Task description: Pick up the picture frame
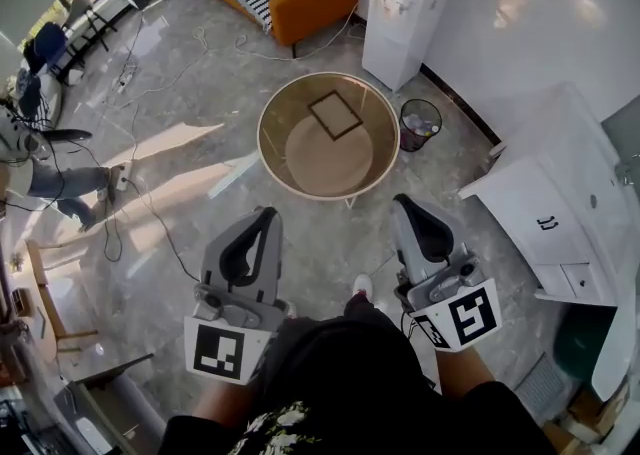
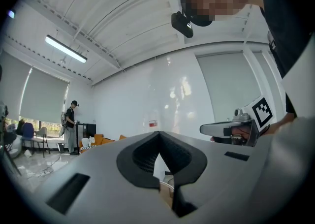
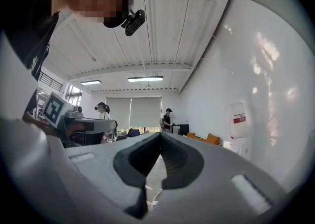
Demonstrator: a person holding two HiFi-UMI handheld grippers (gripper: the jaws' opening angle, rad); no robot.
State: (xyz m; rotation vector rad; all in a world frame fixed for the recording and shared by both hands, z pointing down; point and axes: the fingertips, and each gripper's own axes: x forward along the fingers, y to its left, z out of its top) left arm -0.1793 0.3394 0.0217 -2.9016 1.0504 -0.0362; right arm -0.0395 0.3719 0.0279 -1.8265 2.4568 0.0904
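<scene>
Left: the left tongs (image 1: 265, 215) point level over the floor, jaws together and empty, well short of the round counter (image 1: 270, 158) ahead. Centre: the picture frame (image 1: 335, 114) lies flat on the counter's brown, glossy top, in the half farther from you and slightly right of the middle, set cornerwise to your line of approach and apart from the rim all round. It shows as a thin dark rectangle with the counter's colour inside it; whether a pane fills it cannot be told. Judge it light and stiff, with narrow rails that probably do not bend but may be slippery, and treat it as fragile in case it is glazed. Because it lies flat on a smooth top, it is likely to slide when pushed, and there is little room to get a jaw beneath it. Take hold of one rail, near the middle of a long side, with one jaw inside the rectangle and one outside; a corner grip would probably let it swing. Right: the right tongs (image 1: 403, 203) are likewise closed on nothing, just off the counter's near rim, so you must open a pair before reaching in. Far right: a waste bin (image 1: 420, 125) stands beside the counter, clear of the frame.
</scene>
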